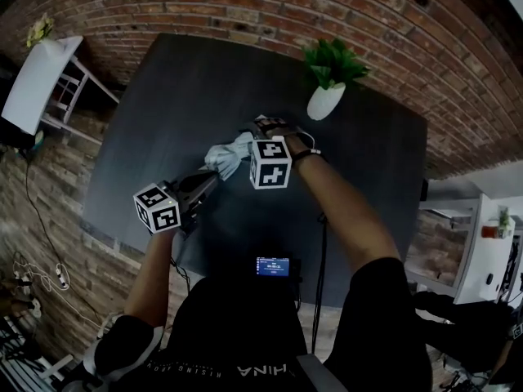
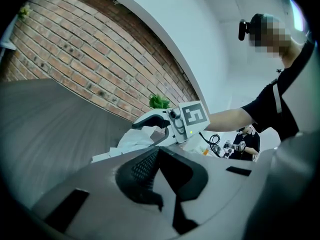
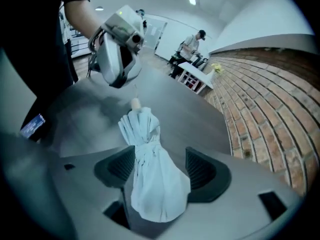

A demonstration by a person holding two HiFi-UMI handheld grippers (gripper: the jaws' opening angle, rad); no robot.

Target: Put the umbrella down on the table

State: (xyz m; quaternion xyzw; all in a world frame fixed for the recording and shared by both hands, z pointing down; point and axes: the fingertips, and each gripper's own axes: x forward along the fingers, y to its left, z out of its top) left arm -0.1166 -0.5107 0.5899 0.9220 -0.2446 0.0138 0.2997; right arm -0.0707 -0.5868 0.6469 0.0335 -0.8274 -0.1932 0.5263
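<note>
Nearest, the left gripper (image 2: 158,156) has its ribbed dark pads pressed together on nothing. Farther off, the right gripper (image 3: 160,160) is clamped round the folded umbrella (image 3: 144,131), which it holds over the dark matt table (image 1: 163,104). The pale blue pleated cloth looks soft, light and probably slippery. The best hold is likely at the strapped waist, where the shaft inside should stiffen it.

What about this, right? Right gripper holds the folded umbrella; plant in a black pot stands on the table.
No: the pot is white, not black, as the head view shows. The right gripper does hold the folded umbrella, and the plant does stand on the table.
</note>
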